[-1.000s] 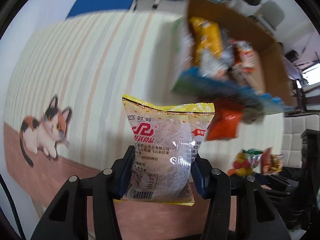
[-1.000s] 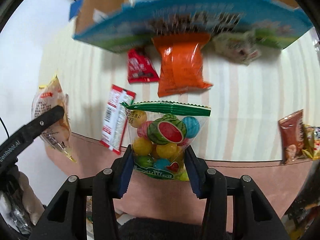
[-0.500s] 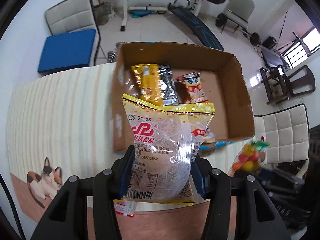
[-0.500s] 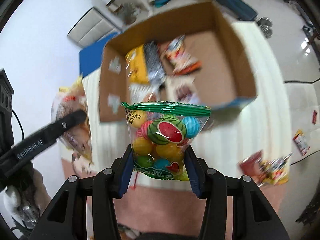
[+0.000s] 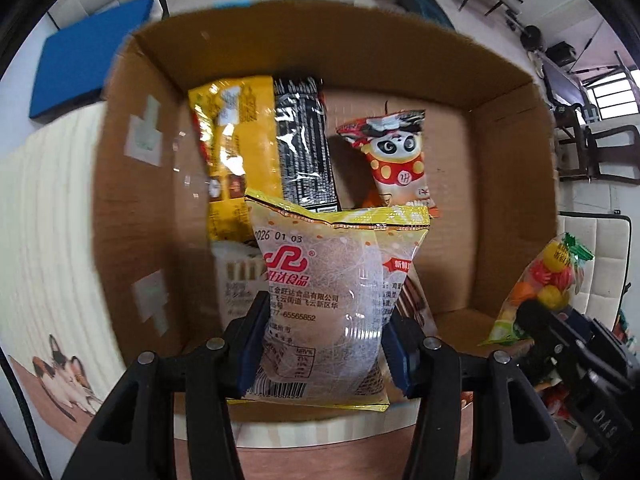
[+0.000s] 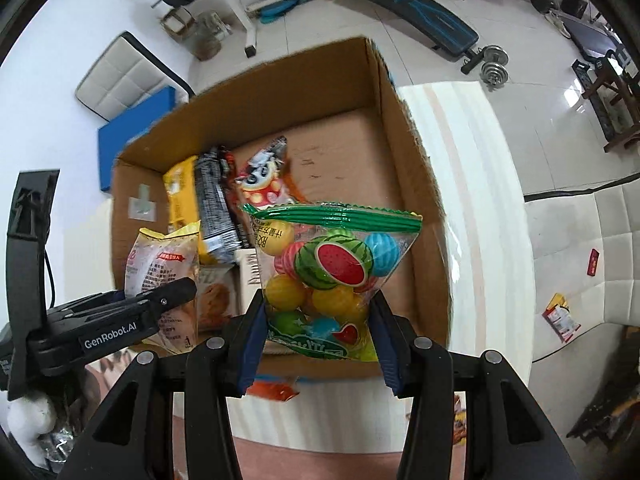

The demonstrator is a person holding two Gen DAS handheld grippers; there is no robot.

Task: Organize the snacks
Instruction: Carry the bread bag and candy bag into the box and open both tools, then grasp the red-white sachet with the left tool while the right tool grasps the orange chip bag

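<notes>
Two snack packets are carried above the cardboard box [image 5: 516, 152], one in each gripper. The left gripper [image 5: 324, 344] is clamped on the lower half of a yellow-edged clear packet [image 5: 332, 292], which is held upright with its sealed top edge away from the camera and its long axis running along the fingers. The right gripper [image 6: 318, 334] is clamped on the bottom of a clear bag of coloured candy balls [image 6: 328, 268], its green sealed strip uppermost.

The relation that matters for the coming release is what lies straight below each packet. In the left wrist view, the yellow-edged packet is seen over the near left part of the box, in front of a yellow packet [image 5: 236, 148], a black-and-white packet [image 5: 304, 140] and a panda-printed packet [image 5: 400, 160] that are already laid on the box floor. In the right wrist view, the candy bag is seen over the near edge of the box, toward the bare brown floor on its right side (the emptier half, by the look of it).

Both grippers are pointed steeply down into the box, so a short descent and an opening of the jaws is judged to be all that remains. The left hand is judged the closer to a crowded spot, where the packet would land on other snacks.
</notes>
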